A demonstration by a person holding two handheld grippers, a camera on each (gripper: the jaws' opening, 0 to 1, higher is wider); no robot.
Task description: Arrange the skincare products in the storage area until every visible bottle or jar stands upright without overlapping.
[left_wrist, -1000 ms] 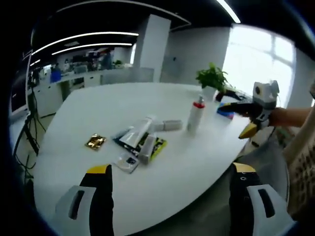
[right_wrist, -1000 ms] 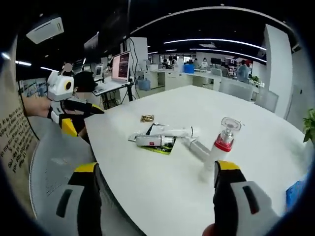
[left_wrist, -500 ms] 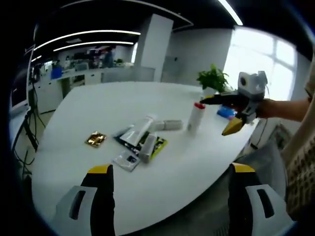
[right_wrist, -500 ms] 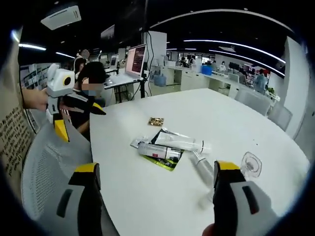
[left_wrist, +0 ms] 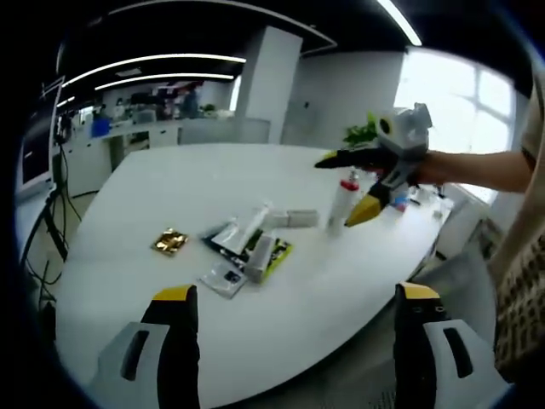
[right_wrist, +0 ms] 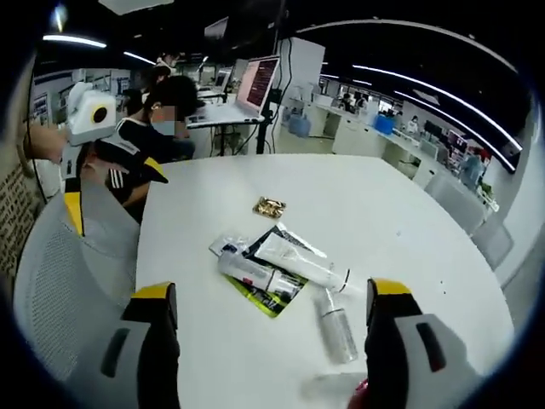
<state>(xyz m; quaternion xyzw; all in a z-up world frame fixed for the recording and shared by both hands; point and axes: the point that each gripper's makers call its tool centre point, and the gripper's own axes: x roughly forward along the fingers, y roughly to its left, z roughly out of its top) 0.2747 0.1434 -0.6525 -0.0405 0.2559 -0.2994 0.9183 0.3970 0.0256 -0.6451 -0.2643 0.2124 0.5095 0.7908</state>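
A white bottle (left_wrist: pixel 341 203) with a red collar and clear cap stands upright on the white table (left_wrist: pixel 153 187). Its cap (right_wrist: pixel 334 388) sits at the bottom edge of the right gripper view. My right gripper (left_wrist: pixel 339 189) hovers open right at that bottle, jaws above and beside it. A pile lies left of it: a white tube (left_wrist: pixel 243 230), a grey lying bottle (left_wrist: pixel 294 218), a second tube (left_wrist: pixel 260 254) and a green-black sachet (left_wrist: pixel 277 250). My left gripper (left_wrist: pixel 294 341) is open, held back off the table's near edge, nothing between its jaws.
A gold packet (left_wrist: pixel 169 242) and a small clear packet (left_wrist: pixel 223 279) lie near the pile. A potted plant (left_wrist: pixel 366 132) and a blue item (left_wrist: pixel 397 201) sit behind the bottle. A person (right_wrist: pixel 149 141) sits at a desk beyond the table; an office chair (right_wrist: pixel 51 281) stands by the edge.
My right gripper has swung left over the table and now brackets the upright bottle. Its view has tipped down, so the bottle slid to the bottom edge. The left gripper stayed put.
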